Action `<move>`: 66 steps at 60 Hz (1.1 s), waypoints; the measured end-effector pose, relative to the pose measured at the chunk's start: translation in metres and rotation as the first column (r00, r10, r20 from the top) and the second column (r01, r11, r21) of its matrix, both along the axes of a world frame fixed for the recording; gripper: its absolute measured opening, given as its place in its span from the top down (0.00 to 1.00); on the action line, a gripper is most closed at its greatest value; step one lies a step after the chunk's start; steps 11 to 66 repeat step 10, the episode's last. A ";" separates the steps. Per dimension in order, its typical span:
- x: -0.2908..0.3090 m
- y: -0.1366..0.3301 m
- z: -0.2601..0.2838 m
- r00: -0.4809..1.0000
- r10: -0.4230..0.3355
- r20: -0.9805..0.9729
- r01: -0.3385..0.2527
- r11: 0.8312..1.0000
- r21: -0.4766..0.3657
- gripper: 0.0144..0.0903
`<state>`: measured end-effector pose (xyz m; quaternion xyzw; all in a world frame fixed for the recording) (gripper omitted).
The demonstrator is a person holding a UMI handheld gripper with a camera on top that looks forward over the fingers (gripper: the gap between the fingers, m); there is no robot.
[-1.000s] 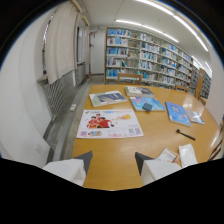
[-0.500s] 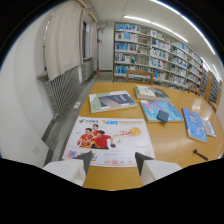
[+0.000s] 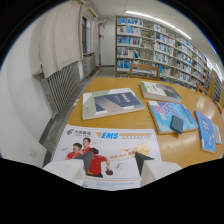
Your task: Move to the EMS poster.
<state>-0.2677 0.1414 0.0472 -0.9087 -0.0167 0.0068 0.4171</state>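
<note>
We record the hand-held gripper [image 3: 111, 169] spread wide and holding nothing over the EMS poster [image 3: 107, 152], which lies flat on the wooden surface [image 3: 145, 119] beneath its fingertips.

— What marks the gripper [image 3: 109, 169]?
— Two pale, whitish fingers [image 3: 67, 170] — broad, angular blocks, each tapering to a dark, pointed inner tip, above a black housing.

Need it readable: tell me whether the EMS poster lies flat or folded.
Flat and spread: the EMS poster lies on the table, whole face up, under the open gripper.
</note>
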 end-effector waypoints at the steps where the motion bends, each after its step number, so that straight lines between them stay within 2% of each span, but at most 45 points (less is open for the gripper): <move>1: 0.000 0.001 -0.001 1.000 0.001 0.000 -0.001 1.000 -0.001 0.08; 66: -0.002 0.004 -0.004 1.000 0.009 -0.006 -0.009 1.000 -0.013 0.08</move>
